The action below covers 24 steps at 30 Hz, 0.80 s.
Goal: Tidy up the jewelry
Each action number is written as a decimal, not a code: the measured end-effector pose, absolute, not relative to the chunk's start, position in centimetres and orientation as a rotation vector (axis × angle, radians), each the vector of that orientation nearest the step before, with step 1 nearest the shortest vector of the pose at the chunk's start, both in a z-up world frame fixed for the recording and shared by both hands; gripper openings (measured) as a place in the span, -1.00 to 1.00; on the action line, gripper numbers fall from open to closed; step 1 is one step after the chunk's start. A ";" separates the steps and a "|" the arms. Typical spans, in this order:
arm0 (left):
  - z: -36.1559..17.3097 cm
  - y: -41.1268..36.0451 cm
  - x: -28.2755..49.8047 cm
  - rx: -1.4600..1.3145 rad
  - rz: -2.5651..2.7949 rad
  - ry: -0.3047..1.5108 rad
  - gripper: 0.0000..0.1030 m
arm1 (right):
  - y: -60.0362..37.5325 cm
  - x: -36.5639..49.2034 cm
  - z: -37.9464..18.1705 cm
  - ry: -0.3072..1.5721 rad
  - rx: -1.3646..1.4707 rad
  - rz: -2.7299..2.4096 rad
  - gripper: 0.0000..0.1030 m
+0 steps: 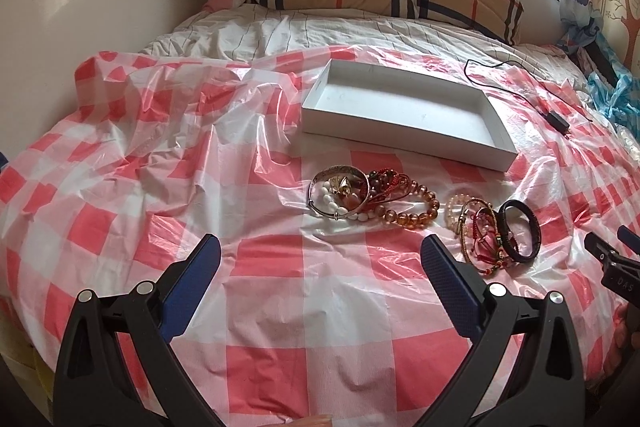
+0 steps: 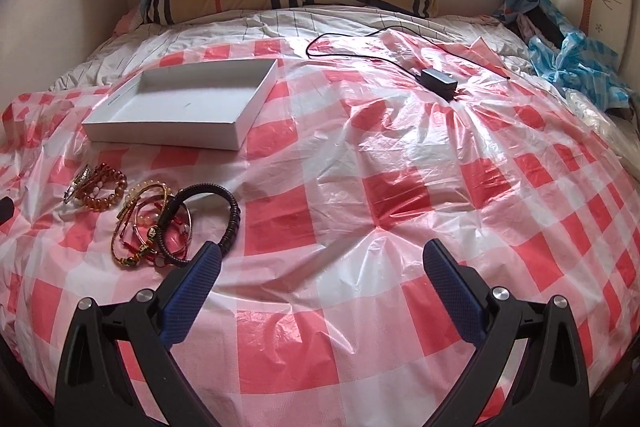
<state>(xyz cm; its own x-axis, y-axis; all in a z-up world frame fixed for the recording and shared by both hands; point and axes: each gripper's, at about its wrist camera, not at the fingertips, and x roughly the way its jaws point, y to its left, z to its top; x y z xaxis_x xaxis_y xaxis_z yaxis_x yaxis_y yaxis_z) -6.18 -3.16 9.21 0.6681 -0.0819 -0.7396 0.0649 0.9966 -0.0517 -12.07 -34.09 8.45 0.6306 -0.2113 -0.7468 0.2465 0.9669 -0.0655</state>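
So basically nothing's sorted yet, going by this: the white box (image 1: 404,107) on the bed is totally empty, and all the jewelry sits in two little heaps on the checkered plastic sheet (image 1: 280,307) just in front of it. The silver bangle and amber bead pile (image 1: 372,197) lies ahead of the left tool (image 1: 320,259), which is spread wide with nothing in it. The right tool (image 2: 320,263) is released too, its left finger right beside the black braided bracelet (image 2: 224,215)

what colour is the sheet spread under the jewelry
Red-and-white checks on the plastic sheet, clearest in the right wrist view.
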 end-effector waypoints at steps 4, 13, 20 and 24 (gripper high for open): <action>8.7 -3.0 -5.9 -0.021 -0.084 0.847 0.88 | -34.5 -11.6 8.0 0.869 0.069 -0.263 0.89; 7.5 -2.4 -4.5 -0.059 -0.147 0.914 0.88 | -31.1 -9.7 8.3 0.890 -0.002 -0.122 0.89; 5.8 -1.8 -3.7 -0.100 -0.187 0.969 0.88 | -30.0 -7.5 6.4 0.961 -0.012 -0.032 0.89; 5.4 -1.3 -3.2 -0.115 -0.211 0.976 0.87 | -30.3 -5.9 5.5 0.998 -0.021 -0.039 0.88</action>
<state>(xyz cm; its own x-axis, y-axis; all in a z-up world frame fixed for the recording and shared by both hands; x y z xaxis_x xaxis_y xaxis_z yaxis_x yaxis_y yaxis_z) -3.22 -1.28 5.41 0.5418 -0.2290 -0.8087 0.1258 0.9734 -0.1914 -5.95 -30.27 5.49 0.5416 -0.0421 -0.8396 0.0228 0.9991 -0.0354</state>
